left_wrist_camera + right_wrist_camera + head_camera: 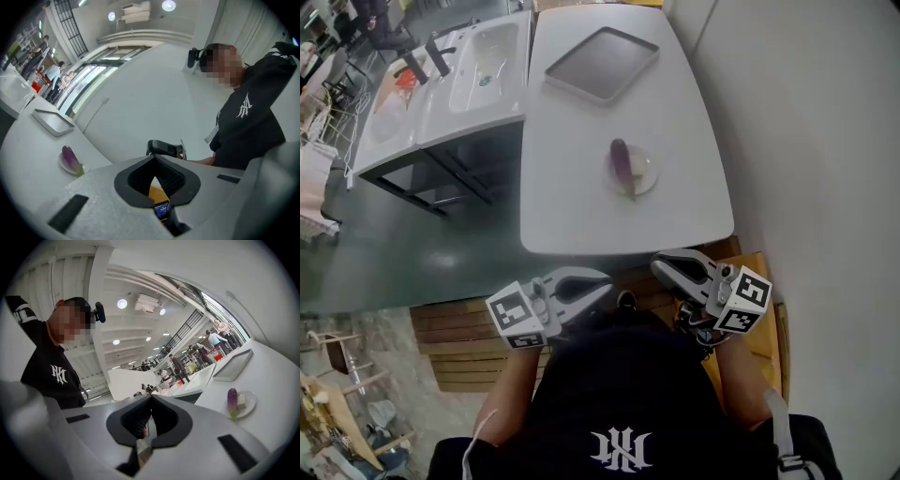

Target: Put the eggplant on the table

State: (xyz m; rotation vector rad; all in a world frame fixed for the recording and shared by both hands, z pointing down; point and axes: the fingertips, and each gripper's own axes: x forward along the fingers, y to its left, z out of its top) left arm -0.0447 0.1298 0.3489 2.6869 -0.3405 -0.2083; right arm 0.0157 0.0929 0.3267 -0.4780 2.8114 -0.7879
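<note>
Head view: the left gripper [598, 286] and right gripper [667, 268] sit close to the person's body, short of the smooth white table [581, 220], probably readying a reach. Well ahead of both, the glossy purple eggplant [620, 159] lies on a small round pale plate [648, 178]; a flat grey rectangular tray [602, 63] lies beyond. Left gripper view: ribbed dark pads are clenched together on nothing, with the eggplant ahead to the left. Right gripper view: the jaws are likewise clenched and empty, with the eggplant ahead to the right, on its plate, not yet on the table.
</note>
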